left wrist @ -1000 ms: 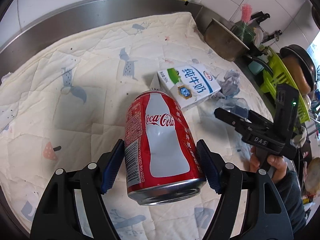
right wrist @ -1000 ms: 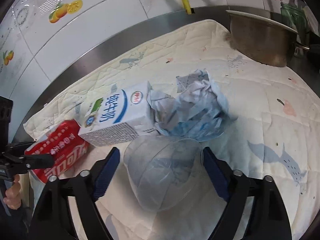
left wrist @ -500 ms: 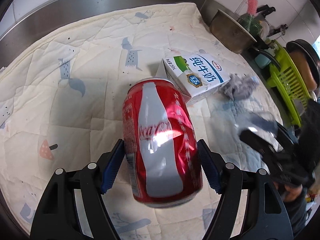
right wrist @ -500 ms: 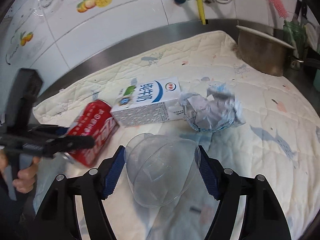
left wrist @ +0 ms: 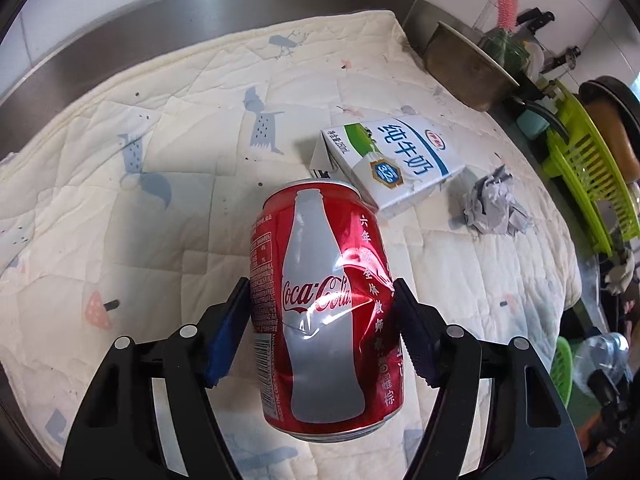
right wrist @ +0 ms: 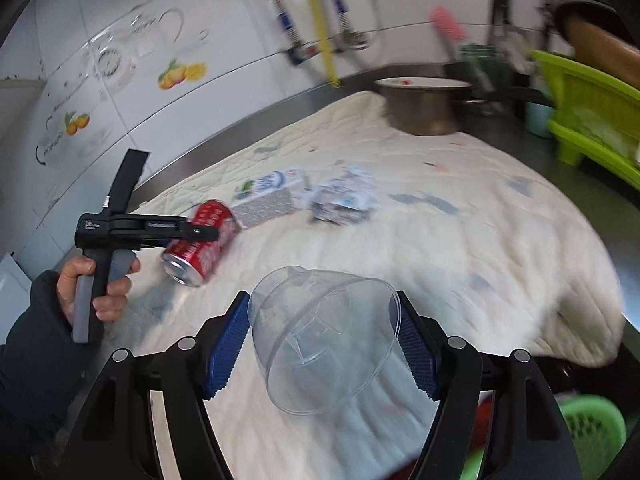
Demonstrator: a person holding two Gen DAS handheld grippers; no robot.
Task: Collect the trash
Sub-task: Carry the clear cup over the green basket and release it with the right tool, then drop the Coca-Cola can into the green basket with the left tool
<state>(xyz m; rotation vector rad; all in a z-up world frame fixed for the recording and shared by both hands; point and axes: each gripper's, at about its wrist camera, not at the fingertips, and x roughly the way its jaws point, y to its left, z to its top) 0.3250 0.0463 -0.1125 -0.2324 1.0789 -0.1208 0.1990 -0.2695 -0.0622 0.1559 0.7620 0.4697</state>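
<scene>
Dented cola can [left wrist: 326, 312] between gripper [left wrist: 322, 334] pads

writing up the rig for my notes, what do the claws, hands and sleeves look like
Both claws are alike: the left claw and right claw have black slotted plastic arms with silver screw heads and ribbed blue pads. Seen from the right wrist view, the left tool is a black pistol-shaped body with small white lettering and a grey trigger. The left hand is bare, in a dark sleeve. No cables visible.
</scene>
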